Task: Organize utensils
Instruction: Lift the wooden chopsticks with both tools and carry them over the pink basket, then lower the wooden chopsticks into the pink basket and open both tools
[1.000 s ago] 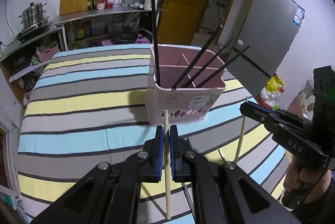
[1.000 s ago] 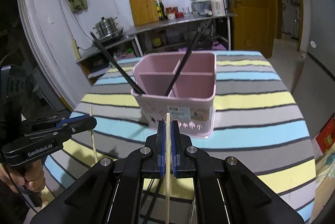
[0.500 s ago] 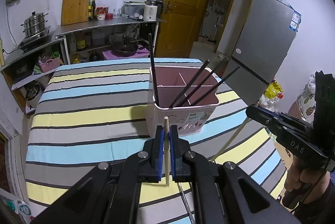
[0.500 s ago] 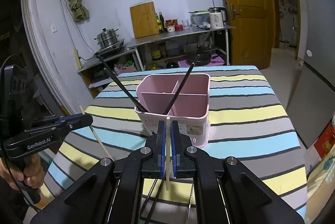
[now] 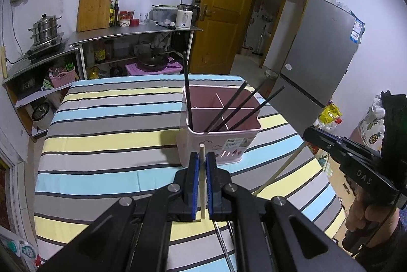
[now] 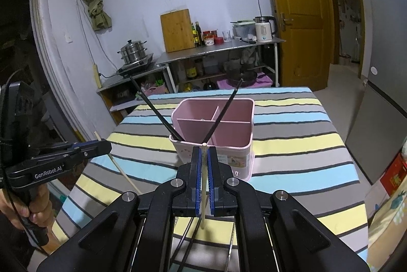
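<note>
— Both of our hands are sitting higher than a moment ago: the pink utensil holder (image 5: 220, 131) is looking smaller and lower in each view, and more of the striped tablecloth (image 5: 106, 134) is showing around it.

— Agreed. We are tilting both tools downward toward the table. Our left gripper (image 5: 200, 164) is clamping a pale wooden chopstick (image 5: 202, 183) between its blue pads, the stick standing nearly upright with its tip poking just above the jaws.

— Our right gripper (image 6: 203, 160) is doing the same, pinching a second wooden chopstick (image 6: 203, 185) that is running up through the closed jaws.

— In the right view we are seeing our left hand (image 6: 19, 206) wrapped around its handle at the table's left edge, its stick slanting down toward the cloth.

— The holder is standing ahead of both tools, near the middle of the table, just beyond the stick tips and apart from them. Black chopsticks (image 5: 230, 109) are leaning in its compartments.
</note>
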`<action>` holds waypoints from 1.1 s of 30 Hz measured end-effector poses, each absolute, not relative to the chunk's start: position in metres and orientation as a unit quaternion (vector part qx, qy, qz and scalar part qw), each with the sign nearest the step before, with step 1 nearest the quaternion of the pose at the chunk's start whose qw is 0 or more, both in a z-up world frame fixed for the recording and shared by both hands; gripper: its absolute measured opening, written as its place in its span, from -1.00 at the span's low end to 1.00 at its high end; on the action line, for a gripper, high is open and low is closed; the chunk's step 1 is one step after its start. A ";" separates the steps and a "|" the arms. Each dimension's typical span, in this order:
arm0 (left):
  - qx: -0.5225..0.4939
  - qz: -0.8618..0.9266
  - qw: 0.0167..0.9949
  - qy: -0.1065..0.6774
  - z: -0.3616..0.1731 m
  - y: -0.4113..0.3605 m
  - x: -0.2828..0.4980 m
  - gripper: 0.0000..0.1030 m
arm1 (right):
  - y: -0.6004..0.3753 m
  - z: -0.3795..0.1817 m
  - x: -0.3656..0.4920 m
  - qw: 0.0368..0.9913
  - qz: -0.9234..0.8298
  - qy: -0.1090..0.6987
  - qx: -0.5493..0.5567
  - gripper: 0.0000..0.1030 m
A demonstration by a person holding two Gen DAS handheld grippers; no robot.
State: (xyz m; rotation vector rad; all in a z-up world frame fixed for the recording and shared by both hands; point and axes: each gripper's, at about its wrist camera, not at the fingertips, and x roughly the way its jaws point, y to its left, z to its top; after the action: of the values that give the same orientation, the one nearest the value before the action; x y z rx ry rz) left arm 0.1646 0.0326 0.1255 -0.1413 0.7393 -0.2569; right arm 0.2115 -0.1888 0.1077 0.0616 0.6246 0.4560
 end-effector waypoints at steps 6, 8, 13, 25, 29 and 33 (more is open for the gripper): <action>-0.069 -0.124 0.924 0.355 0.137 0.037 0.165 -0.88 | -0.189 0.121 0.211 0.929 0.227 0.292 0.029 -0.91; -0.067 -0.124 0.926 0.351 0.142 0.038 0.167 -0.88 | -0.187 0.126 0.211 0.930 0.229 0.287 0.025 -0.91; -0.065 -0.129 0.930 0.339 0.160 0.039 0.174 -0.88 | -0.182 0.137 0.214 0.932 0.234 0.277 0.020 -0.91; -0.056 -0.131 0.940 0.309 0.200 0.043 0.202 -0.88 | -0.167 0.173 0.235 0.941 0.236 0.243 0.014 -0.91; -0.061 -0.128 0.943 0.301 0.212 0.048 0.214 -0.88 | -0.163 0.184 0.244 0.944 0.235 0.231 0.016 -0.91; -0.061 -0.129 0.946 0.290 0.222 0.048 0.224 -0.88 | -0.161 0.191 0.254 0.946 0.232 0.224 0.019 -0.91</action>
State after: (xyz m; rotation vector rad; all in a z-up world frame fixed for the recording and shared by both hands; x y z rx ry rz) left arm 0.2241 0.0477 0.2221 -0.1245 0.5908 -0.2632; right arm 0.2541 -0.1608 0.1909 0.0387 0.4571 0.4733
